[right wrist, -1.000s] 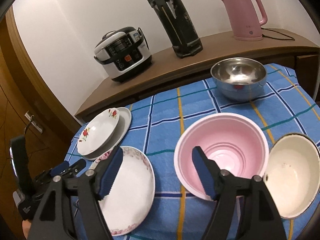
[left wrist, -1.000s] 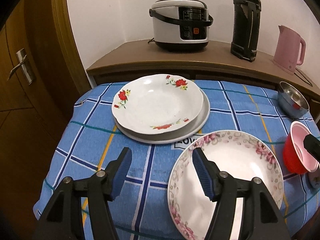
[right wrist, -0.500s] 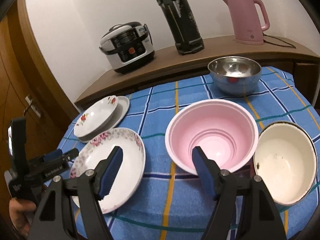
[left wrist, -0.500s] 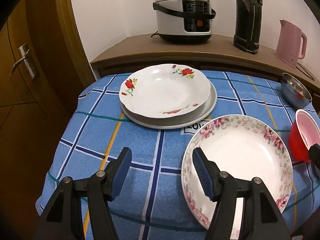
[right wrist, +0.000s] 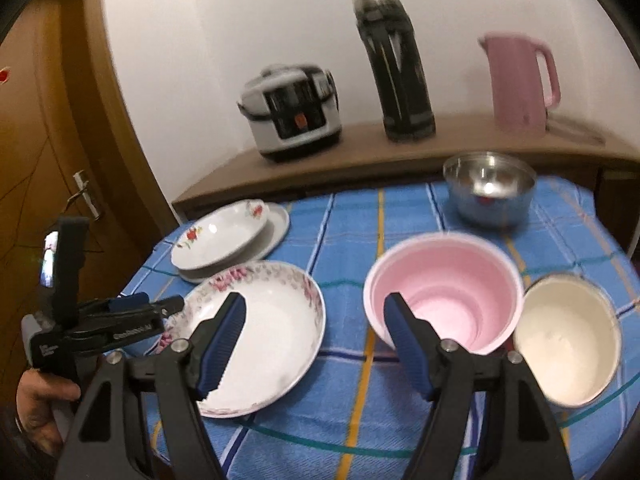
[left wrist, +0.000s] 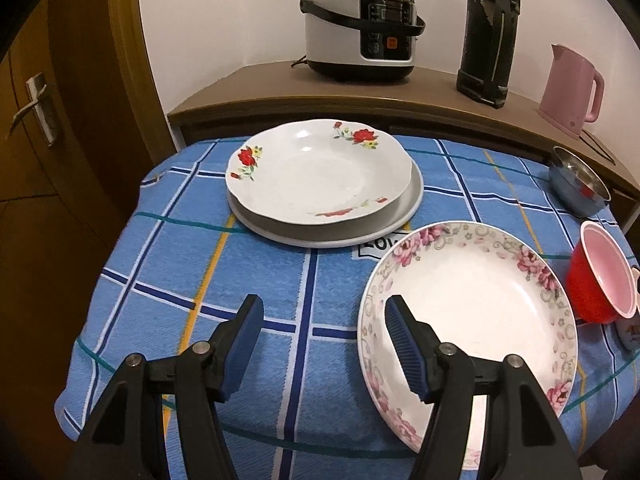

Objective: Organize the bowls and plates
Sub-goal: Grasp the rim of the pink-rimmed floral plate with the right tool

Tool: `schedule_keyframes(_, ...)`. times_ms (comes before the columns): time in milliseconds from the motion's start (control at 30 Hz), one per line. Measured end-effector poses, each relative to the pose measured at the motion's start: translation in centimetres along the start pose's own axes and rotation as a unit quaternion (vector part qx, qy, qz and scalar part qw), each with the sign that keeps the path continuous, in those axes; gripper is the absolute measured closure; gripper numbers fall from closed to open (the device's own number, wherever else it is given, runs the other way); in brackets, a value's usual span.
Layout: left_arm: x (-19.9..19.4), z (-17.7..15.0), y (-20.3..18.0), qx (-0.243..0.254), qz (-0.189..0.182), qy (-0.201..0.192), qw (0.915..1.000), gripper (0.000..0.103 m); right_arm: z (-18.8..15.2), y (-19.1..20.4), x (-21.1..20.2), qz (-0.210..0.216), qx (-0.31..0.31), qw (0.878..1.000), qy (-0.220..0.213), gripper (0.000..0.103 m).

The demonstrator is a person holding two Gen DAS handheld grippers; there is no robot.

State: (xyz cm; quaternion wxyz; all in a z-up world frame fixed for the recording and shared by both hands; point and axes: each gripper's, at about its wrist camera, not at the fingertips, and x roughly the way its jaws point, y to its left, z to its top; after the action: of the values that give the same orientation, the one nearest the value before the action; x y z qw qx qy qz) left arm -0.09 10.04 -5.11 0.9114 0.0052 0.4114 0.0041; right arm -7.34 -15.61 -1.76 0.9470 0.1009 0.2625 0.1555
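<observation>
A pink-flowered plate [left wrist: 476,300] [right wrist: 268,320] lies at the table's near side. A red-flowered plate [left wrist: 316,176] [right wrist: 220,236] sits stacked on a grey plate [left wrist: 404,216] [right wrist: 278,226] farther back. A red bowl with pink inside [left wrist: 596,276] [right wrist: 444,288], a cream bowl [right wrist: 568,332] and a steel bowl [left wrist: 578,184] [right wrist: 488,188] stand to the right. My left gripper [left wrist: 322,336] [right wrist: 160,306] is open and empty at the pink-flowered plate's left rim. My right gripper [right wrist: 314,336] is open and empty between that plate and the pink bowl.
A blue checked cloth [left wrist: 168,264] covers the table. A shelf behind holds a rice cooker [left wrist: 360,28], a black flask [left wrist: 488,36] and a pink kettle [left wrist: 568,88]. A wooden door [left wrist: 36,120] is at the left.
The left gripper has drawn back and left, so the pink-flowered plate now lies right of its fingers. The right gripper has pulled back and lower, and its view is blurred by motion.
</observation>
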Motion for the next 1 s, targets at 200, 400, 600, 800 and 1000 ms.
schedule_keyframes(200,0.2,-0.1,0.6,-0.013,-0.018,0.005,0.9997,0.037,-1.2,0.9,1.3,0.055,-0.008,0.996,0.062,0.04)
schedule_keyframes(400,0.6,-0.2,0.6,-0.013,-0.026,0.01,0.9995,0.038,-2.2,-0.3,3.0,0.063,0.027,0.992,0.107,0.044)
schedule_keyframes(600,1.0,-0.3,0.6,-0.013,-0.034,0.016,0.9992,0.038,-2.6,-0.4,3.9,0.06,0.031,0.99,0.124,0.045)
schedule_keyframes(800,1.5,-0.3,0.3,-0.009,-0.039,0.021,0.999,0.038,-2.9,-0.3,4.8,0.057,0.03,0.989,0.131,0.056)
schedule_keyframes(1000,2.3,-0.3,0.2,-0.014,-0.05,0.03,0.9982,0.038,-2.9,-0.5,5.7,0.053,0.034,0.989,0.136,0.061)
